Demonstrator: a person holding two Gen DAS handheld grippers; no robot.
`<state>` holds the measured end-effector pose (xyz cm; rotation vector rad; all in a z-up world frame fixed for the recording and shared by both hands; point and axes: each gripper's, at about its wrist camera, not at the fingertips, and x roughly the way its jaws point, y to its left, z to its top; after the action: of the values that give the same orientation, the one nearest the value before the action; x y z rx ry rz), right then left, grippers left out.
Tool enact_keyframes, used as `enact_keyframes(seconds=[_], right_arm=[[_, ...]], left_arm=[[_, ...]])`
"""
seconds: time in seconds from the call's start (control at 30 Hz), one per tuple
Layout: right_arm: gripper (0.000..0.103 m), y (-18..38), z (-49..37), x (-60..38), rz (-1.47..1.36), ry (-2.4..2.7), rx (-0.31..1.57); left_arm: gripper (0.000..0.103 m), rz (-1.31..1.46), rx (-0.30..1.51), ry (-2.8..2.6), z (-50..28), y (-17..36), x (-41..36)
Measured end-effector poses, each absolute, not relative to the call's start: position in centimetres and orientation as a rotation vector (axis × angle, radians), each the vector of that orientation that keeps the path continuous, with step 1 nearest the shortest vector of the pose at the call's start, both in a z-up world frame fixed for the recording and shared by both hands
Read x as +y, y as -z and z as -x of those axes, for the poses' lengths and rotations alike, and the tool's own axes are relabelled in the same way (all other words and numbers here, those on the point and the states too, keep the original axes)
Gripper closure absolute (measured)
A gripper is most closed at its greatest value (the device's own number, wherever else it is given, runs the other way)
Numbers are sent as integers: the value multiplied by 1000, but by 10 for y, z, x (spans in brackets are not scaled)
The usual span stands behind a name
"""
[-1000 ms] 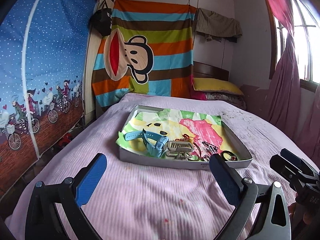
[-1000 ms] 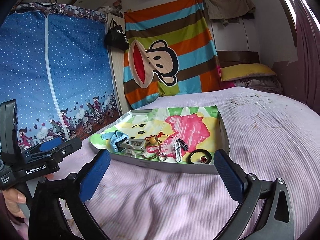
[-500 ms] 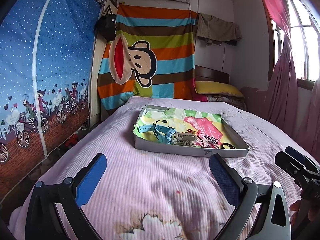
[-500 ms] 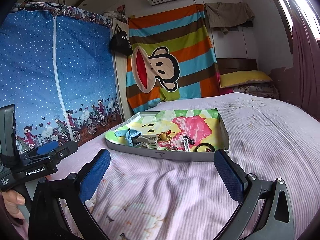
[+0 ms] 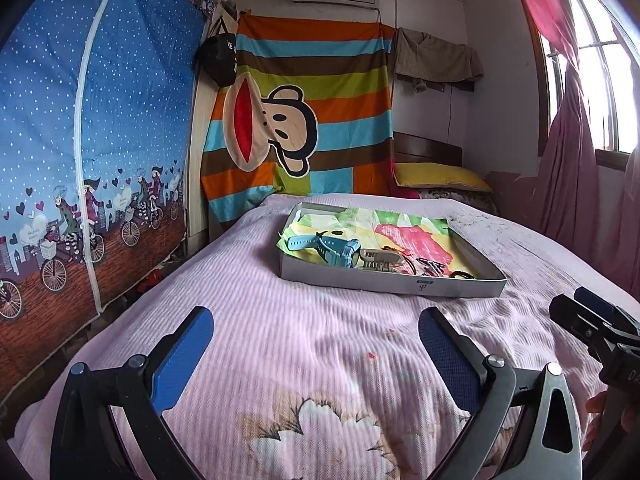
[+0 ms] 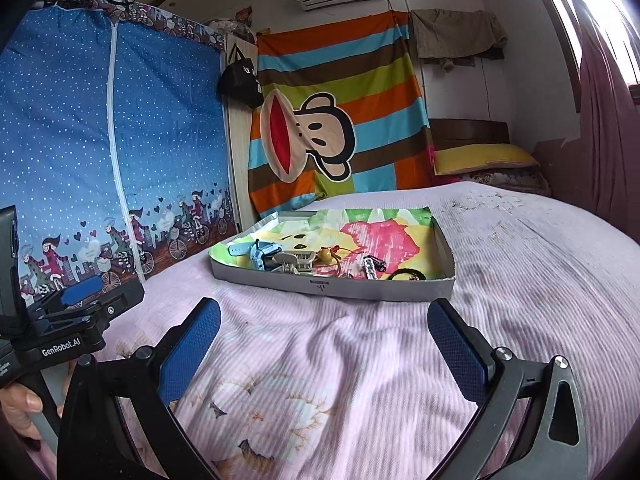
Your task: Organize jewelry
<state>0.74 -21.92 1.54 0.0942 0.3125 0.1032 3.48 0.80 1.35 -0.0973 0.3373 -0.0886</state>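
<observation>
The room is a bedroom: a striped cloth with a cartoon monkey [image 5: 276, 120] hangs on the far wall, and a bed with a pink ribbed bedspread [image 5: 312, 340] fills the left wrist view. On the bedspread, well ahead, lies a shallow grey tray [image 5: 384, 283] lined with a colourful sheet. Near its front wall lie a blue watch [image 5: 332, 249], a pale hair claw clip [image 5: 376, 261] just beside it, and some small dark pieces further right, too small to name. The left gripper [image 5: 316, 354] hovers over the bedspread with its blue pads wide apart and nothing between them, well apart from the tray.

In the right wrist view the same tray [image 6: 336, 285] lies ahead on the bed. Here I can see the watch [image 6: 260, 252], the clip [image 6: 294, 262], a yellow bead on a red cord [image 6: 326, 256], a short metal chain [image 6: 370, 268] and a black ring-shaped band [image 6: 406, 275]. The right gripper [image 6: 324, 344] is also spread open and empty, near the front wall of the tray.

All these pieces look light. The watch strap probably bends, so its stiffer case seems the better place to hold. The chain and cord are limp and may slip or tangle. The pieces lie close together, and the tray wall stands in front of them, so I think an approach from above is safer.
</observation>
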Motion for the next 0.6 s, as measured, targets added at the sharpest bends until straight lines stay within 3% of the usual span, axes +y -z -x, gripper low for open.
enact_keyframes(seconds=[0.6], right_arm=[[1, 1, -12, -223, -108, -88, 338]], left_arm=[[0, 105, 357, 88, -37, -1, 11]])
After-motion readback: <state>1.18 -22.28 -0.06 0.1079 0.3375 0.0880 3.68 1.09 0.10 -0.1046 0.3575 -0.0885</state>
